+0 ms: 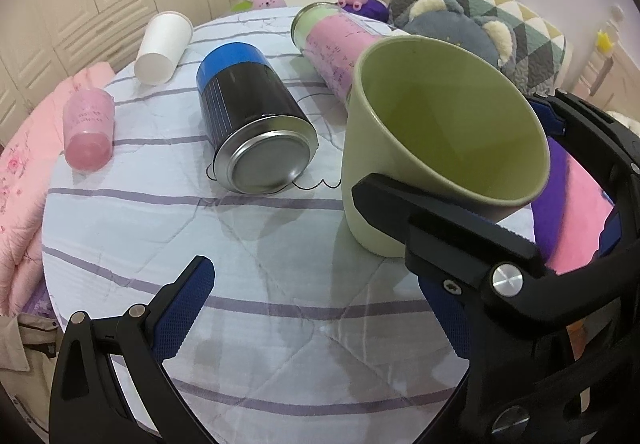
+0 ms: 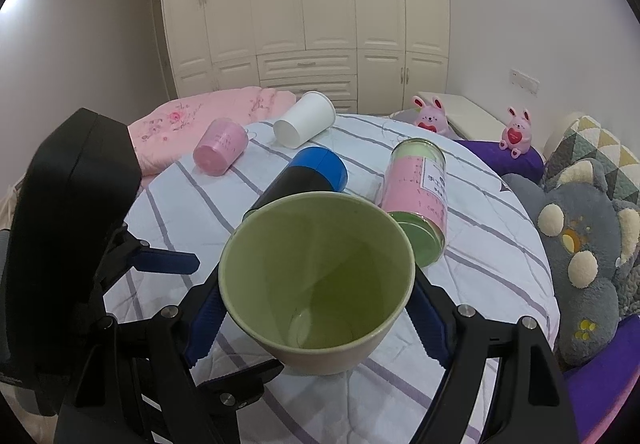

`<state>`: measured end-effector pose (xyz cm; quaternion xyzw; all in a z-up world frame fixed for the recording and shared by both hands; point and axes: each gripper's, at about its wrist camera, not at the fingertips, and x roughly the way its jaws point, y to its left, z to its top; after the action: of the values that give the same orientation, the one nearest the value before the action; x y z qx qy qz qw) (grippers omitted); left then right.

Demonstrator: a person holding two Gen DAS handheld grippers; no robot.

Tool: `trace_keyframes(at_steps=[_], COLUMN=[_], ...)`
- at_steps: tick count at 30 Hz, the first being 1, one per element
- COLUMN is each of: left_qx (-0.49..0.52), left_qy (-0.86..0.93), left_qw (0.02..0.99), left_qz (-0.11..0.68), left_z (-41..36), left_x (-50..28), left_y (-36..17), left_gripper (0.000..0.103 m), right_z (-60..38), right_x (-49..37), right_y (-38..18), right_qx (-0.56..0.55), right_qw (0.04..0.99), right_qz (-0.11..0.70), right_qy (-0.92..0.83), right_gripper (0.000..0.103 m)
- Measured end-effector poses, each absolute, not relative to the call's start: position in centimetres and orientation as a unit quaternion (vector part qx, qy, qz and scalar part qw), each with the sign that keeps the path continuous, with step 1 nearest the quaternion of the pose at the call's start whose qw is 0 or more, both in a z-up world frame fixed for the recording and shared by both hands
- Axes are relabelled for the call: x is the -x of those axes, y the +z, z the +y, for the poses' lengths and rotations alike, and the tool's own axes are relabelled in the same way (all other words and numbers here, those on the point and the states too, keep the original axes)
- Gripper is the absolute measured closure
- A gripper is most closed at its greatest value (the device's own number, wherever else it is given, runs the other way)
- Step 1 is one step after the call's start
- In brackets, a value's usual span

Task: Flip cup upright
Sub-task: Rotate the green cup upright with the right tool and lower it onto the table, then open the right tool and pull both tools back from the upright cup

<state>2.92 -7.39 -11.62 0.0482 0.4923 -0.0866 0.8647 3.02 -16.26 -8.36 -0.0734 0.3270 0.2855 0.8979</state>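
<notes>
A pale green cup (image 2: 316,280) stands mouth up, a little tilted, on the striped round table (image 2: 500,256). My right gripper (image 2: 316,308) is shut on the cup, its blue pads pressing both sides of the wall below the rim. In the left wrist view the green cup (image 1: 432,147) is at the right, with the right gripper's black fingers (image 1: 452,228) across it. My left gripper (image 1: 320,308) is open and empty over the table, to the left of the cup. Whether the cup's base rests on the cloth is hidden.
A black can with a blue lid (image 1: 248,115), a tall pink and green bottle (image 1: 332,43), a white paper cup (image 1: 162,45) and a small pink cup (image 1: 88,127) lie on their sides. Pink bedding (image 1: 24,179), plush toys (image 2: 580,256) and a wardrobe (image 2: 304,11) surround the table.
</notes>
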Motion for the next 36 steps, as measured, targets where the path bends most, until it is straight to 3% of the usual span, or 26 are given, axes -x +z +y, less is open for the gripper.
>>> trace_keyframes(at_steps=[36], left_qx=[-0.043], left_qy=[-0.077], left_qw=[0.895], left_qz=[0.437], left_z=[-6.7], left_x=[1.4], left_y=[-7.4], left_gripper=[0.000], right_z=[-17.1], right_x=[1.0], right_y=[-4.7], right_qx=[0.089], right_qw=[0.915], right_qz=[0.291], right_qy=[0.265], right_gripper=[0.017])
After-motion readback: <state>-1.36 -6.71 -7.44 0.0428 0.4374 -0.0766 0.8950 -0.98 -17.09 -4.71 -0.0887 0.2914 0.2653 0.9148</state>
